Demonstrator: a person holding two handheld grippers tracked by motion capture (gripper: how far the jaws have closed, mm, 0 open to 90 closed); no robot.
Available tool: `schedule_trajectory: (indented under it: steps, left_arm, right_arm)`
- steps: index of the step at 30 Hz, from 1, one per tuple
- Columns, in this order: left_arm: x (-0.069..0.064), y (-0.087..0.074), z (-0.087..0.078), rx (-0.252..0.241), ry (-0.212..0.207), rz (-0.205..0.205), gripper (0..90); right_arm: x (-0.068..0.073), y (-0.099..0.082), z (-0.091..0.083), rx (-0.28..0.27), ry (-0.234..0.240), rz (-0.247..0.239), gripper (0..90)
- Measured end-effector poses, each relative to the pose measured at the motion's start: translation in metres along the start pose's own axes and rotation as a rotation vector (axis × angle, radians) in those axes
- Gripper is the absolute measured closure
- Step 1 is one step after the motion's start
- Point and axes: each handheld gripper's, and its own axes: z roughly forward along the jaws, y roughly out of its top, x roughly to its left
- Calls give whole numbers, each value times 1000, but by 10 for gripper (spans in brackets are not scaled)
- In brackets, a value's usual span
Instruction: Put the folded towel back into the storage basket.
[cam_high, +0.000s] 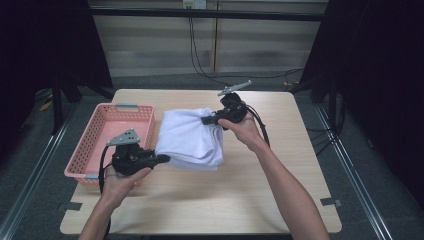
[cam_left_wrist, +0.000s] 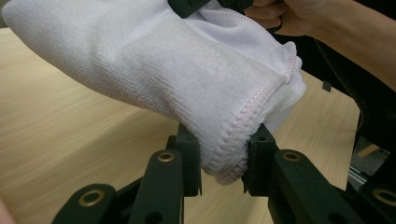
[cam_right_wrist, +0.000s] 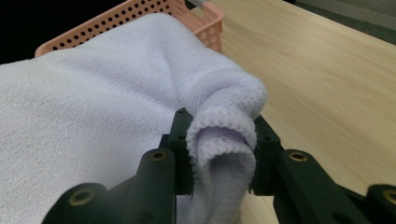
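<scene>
- Clearly, the white towel (cam_high: 190, 137) is a soft, thick cloth with a fine looped surface, and it is folded in several layers.
- It hangs stretched between the two grippers over the wooden table (cam_high: 225, 200), just beside the pink basket (cam_high: 95, 140); whether its underside touches the table I cannot tell.
- Along its edges runs a stitched hem with a pale pink or lilac tone, seen well in both gripper views.
- The left gripper (cam_high: 164, 159) is clamped on one corner: in the left gripper view the two black jaws press on the hemmed fold (cam_left_wrist: 229, 154) from both sides.
- The right gripper (cam_high: 207, 120) is clenched on the opposite corner; in the right gripper view the hem (cam_right_wrist: 222, 140) is bunched into a rounded loop between the jaws.
- Between the two grips the cloth sags a little and shows soft creases.
- The basket has walls full of small holes and stands at the left side of the table, behind the left hand (cam_high: 117, 182).
</scene>
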Motion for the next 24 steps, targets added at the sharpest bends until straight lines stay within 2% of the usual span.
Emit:
schedule_trajectory:
  steps: [3, 13, 16, 17, 19, 22, 24]
  left_arm:
    - [5, 1, -12, -19, 23, -10, 728]
    - [29, -4, -52, -68, 87, -63, 729]
    - [36, -8, -61, -78, 108, -69, 730]
    - [39, -9, -63, -76, 120, -70, 730]
    - [43, -12, -68, -86, 134, -89, 730]
    - [47, -15, -77, -93, 147, -100, 730]
    - [49, -15, -85, -90, 161, -98, 730]
  right_arm:
    - [2, 9, 9, -10, 24, 0, 686]
    - [20, 50, 46, 12, 57, -44, 687]
    - [27, 59, 55, 15, 63, -55, 686]
    - [29, 61, 58, 15, 52, -58, 685]
    - [32, 66, 64, 14, 54, -48, 686]
    - [36, 74, 71, 11, 64, -39, 686]
    - [41, 80, 77, 18, 64, -50, 686]
